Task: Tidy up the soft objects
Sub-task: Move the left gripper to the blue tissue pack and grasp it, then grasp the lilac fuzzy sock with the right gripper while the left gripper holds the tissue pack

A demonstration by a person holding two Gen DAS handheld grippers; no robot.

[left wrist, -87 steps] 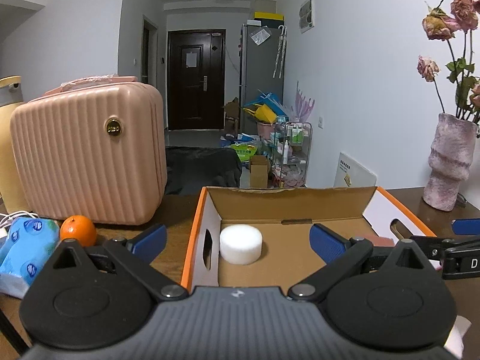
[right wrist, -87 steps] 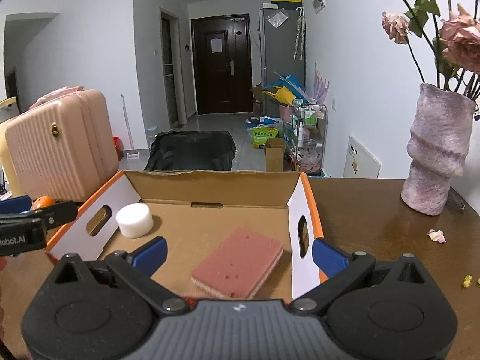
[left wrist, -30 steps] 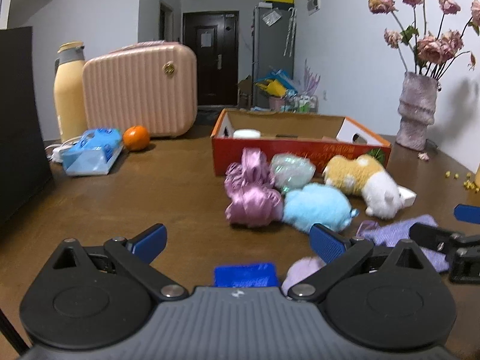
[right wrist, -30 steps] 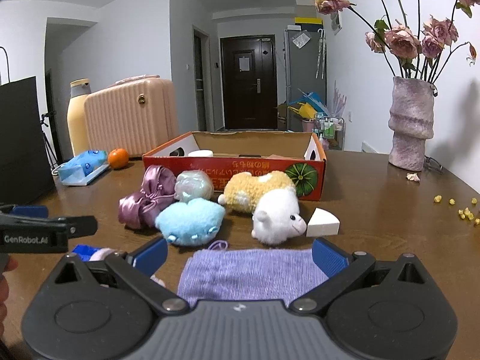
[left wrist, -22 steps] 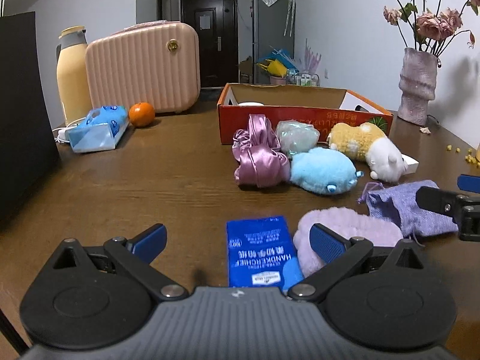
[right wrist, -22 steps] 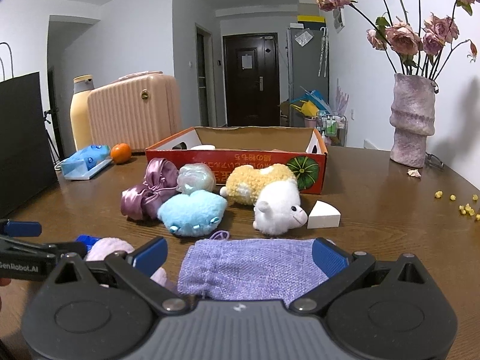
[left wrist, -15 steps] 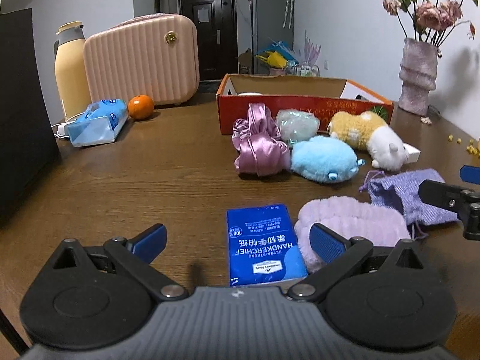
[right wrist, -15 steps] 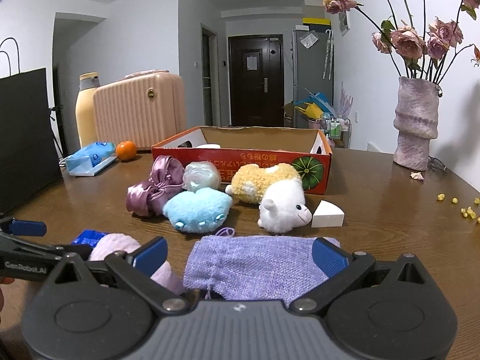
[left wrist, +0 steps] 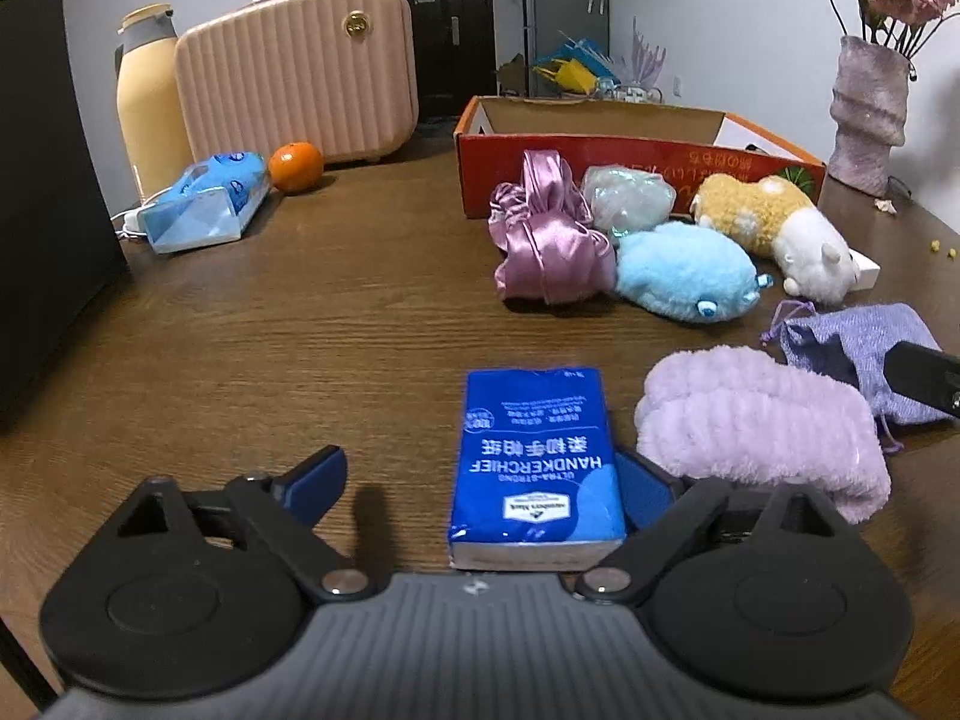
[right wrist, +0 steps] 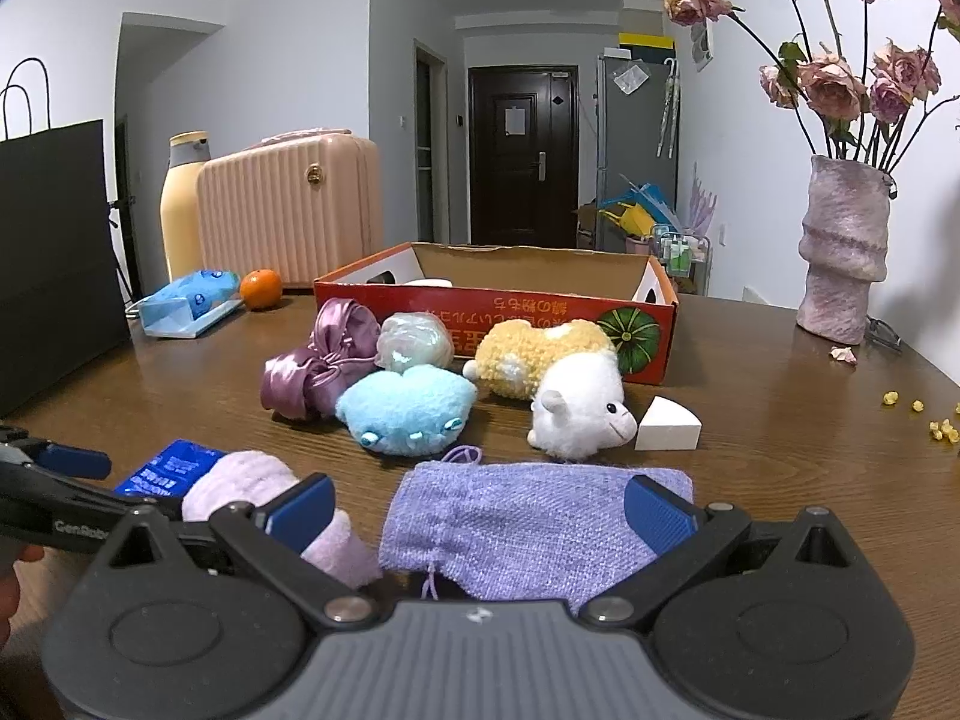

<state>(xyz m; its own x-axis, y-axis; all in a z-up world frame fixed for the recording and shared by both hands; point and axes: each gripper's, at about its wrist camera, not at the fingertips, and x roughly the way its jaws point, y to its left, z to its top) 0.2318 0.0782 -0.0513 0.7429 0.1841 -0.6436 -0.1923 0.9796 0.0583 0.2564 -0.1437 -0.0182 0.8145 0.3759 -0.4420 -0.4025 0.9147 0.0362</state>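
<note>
While the left gripper (left wrist: 480,483) is held low over the table (left wrist: 300,324), its fingers, just narrowed, flank the tissue pack (left wrist: 534,456); the right pad touches it, the left stands clear. The right gripper (right wrist: 480,510) is spread wide around the purple pouch (right wrist: 528,525). Beyond are seen a lilac headband (left wrist: 762,420), plush toys (left wrist: 684,279) and the box (right wrist: 498,300).

Tissue pack (left wrist: 534,456) left of fuzzy band (left wrist: 762,420); plushies (left wrist: 684,276) before box (left wrist: 636,150).
</note>
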